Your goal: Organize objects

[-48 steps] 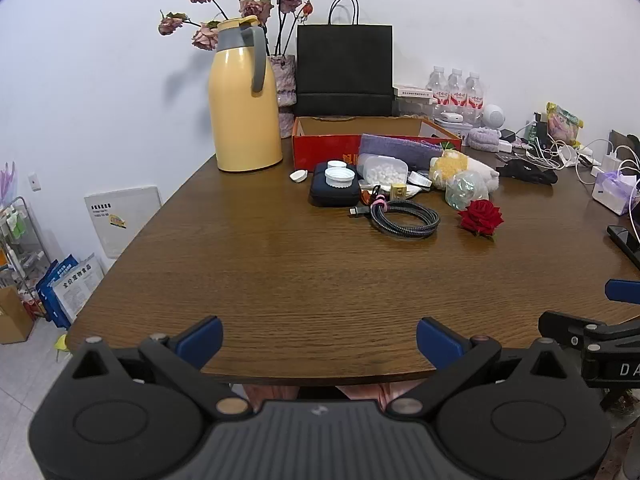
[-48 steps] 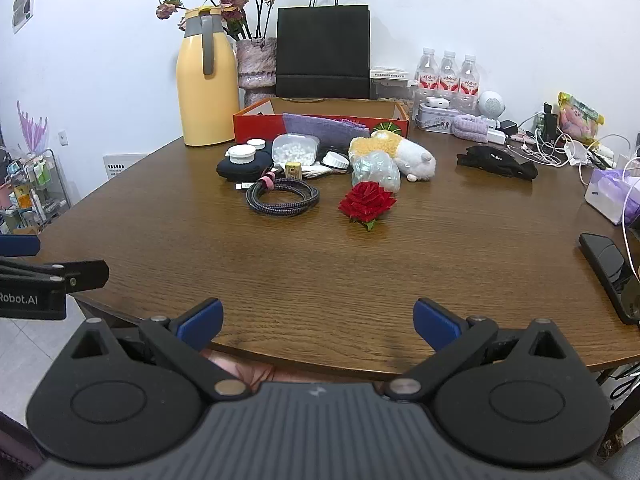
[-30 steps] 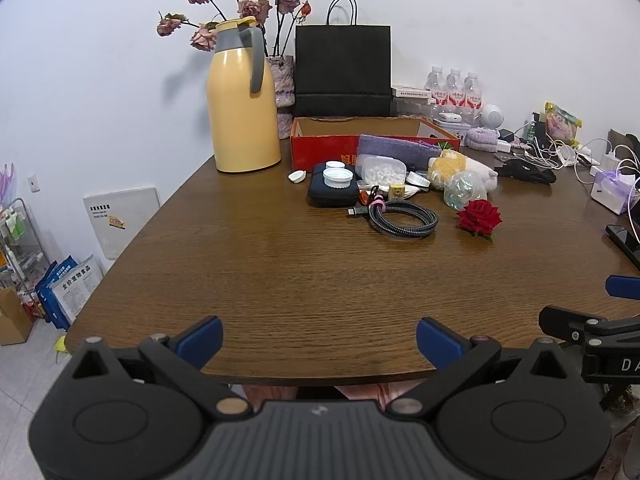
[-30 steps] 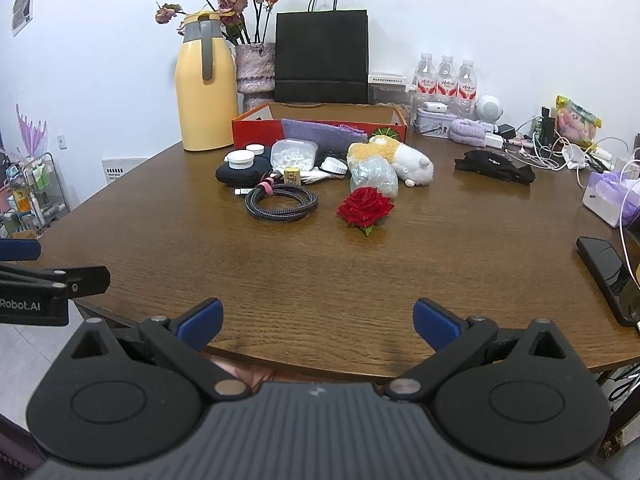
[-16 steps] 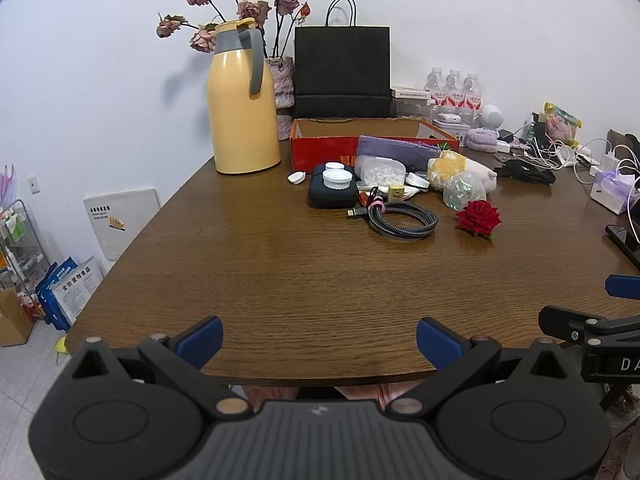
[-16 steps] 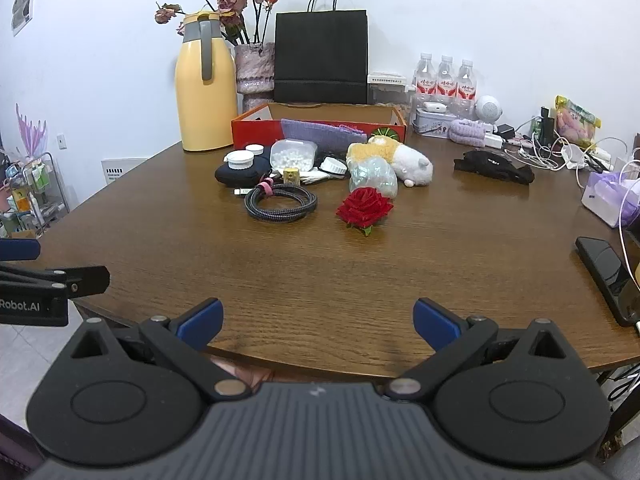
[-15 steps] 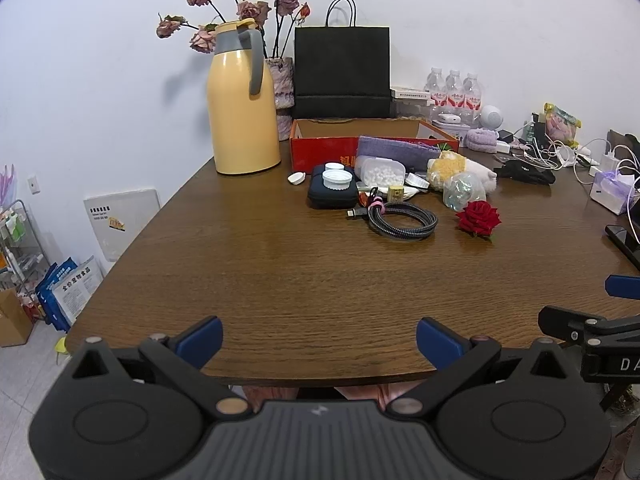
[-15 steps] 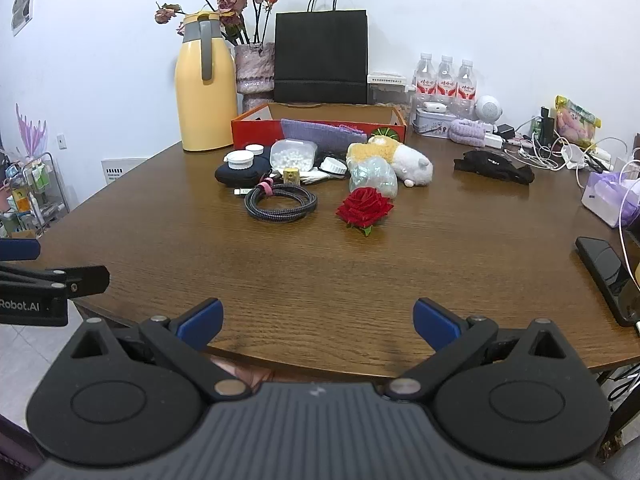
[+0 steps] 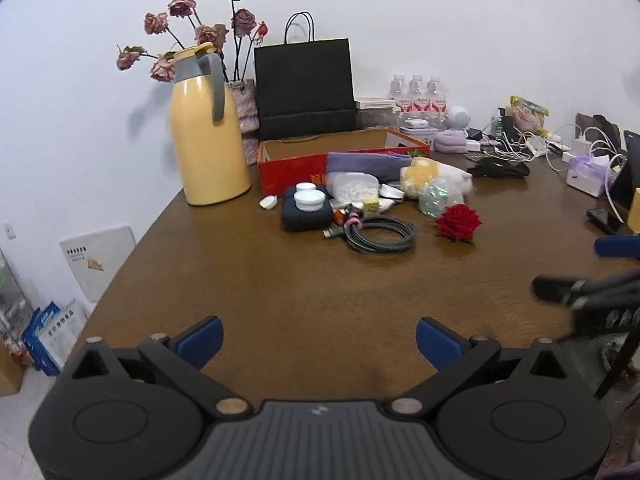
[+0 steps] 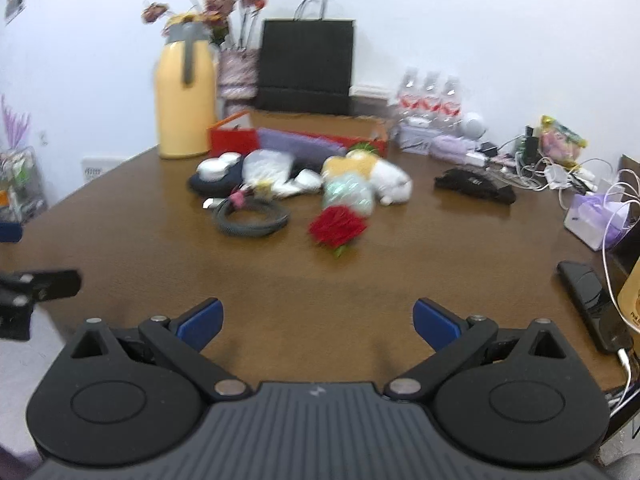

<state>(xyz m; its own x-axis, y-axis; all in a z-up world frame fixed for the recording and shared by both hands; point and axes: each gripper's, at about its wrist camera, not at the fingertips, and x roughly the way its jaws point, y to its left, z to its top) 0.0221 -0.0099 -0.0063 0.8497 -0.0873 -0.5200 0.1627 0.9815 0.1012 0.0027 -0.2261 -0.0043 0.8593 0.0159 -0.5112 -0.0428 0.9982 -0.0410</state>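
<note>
Blurred red rose (image 10: 338, 226) – both claws (image 9: 319, 338) (image 10: 316, 319) wide, empty; phone (image 10: 592, 304) partly hidden.

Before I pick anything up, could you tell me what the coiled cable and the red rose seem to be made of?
Coiled cable: likely braided fabric sleeve, matte grey, with a fine woven texture. Red rose: probably artificial, cloth-like petals, matte and evenly red; real cannot be ruled out.

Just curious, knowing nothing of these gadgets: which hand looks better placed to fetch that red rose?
Probably the right. In its view the red fabric rose lies almost straight ahead of the open right tool; from the open left tool it sits off to the right.
</note>
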